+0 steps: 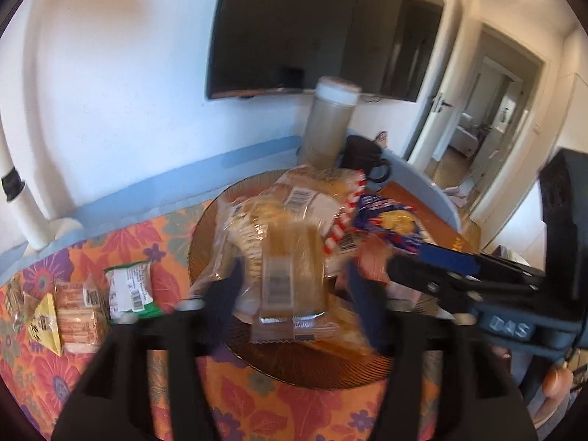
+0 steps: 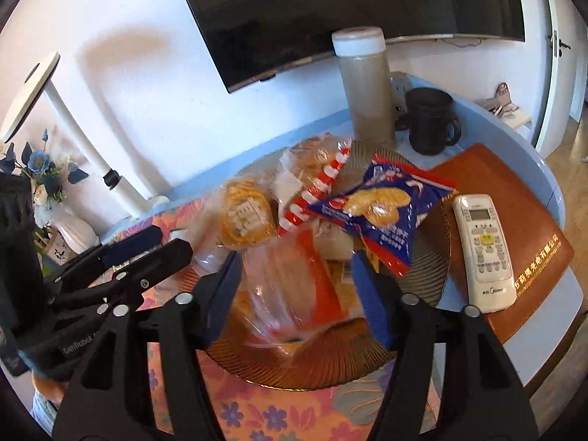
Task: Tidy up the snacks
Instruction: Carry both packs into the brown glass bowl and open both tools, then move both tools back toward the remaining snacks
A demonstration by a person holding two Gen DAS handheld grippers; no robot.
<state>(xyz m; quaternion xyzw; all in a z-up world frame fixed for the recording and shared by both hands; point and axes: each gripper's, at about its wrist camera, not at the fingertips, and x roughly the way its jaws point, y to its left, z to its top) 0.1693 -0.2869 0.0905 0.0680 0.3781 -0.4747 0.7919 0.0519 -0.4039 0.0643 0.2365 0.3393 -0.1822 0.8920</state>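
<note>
An amber ribbed glass plate (image 1: 294,375) (image 2: 312,371) on the flowered tablecloth holds a heap of snack packets. My left gripper (image 1: 294,294) is open over the plate; a clear packet of pale crackers (image 1: 290,286) lies between its fingers, apart from both pads. My right gripper (image 2: 297,294) is open too, around a blurred clear-and-orange packet (image 2: 294,294). A blue biscuit bag (image 2: 382,213), a red-and-white striped packet (image 2: 319,187) and round yellow biscuits (image 2: 246,213) lie further back on the heap. Each gripper shows at the edge of the other's view.
A green packet (image 1: 128,290), an orange cracker packet (image 1: 77,316) and a yellow packet (image 1: 44,323) lie left of the plate. Behind it stand a tall canister (image 2: 367,88) and a black mug (image 2: 430,121). A white remote (image 2: 485,250) rests on a brown mat (image 2: 522,228).
</note>
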